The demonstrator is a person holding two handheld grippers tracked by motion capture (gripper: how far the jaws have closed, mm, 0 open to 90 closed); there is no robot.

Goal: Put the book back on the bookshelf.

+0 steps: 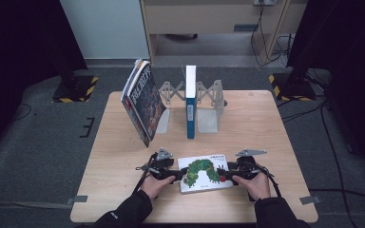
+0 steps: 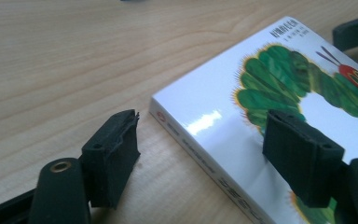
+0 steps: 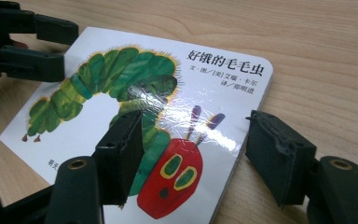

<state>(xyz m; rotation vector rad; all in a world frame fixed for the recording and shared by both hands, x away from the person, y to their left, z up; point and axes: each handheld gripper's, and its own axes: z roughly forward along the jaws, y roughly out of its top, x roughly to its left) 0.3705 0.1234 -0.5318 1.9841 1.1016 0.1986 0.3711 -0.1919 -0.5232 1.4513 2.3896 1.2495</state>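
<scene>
A white board book with a green caterpillar on its cover [image 1: 203,173] lies flat near the front edge of the wooden table [image 1: 119,161]. My left gripper [image 1: 183,173] is at the book's left edge. In the left gripper view it [image 2: 203,140] stands open astride that edge of the book [image 2: 214,116], one jaw on the table side and one over the cover. My right gripper [image 1: 223,172] is at the book's right edge. In the right gripper view it [image 3: 196,140] is open too, one jaw above the caterpillar's red head [image 3: 172,182] and the other beside the book [image 3: 205,93].
At the back of the table, a thin blue-and-white book [image 1: 190,102] stands upright in a grey expanding metal bookend rack [image 1: 209,102]. A larger dark-covered book [image 1: 142,102] leans at the rack's left end. Bare wood surrounds the flat book.
</scene>
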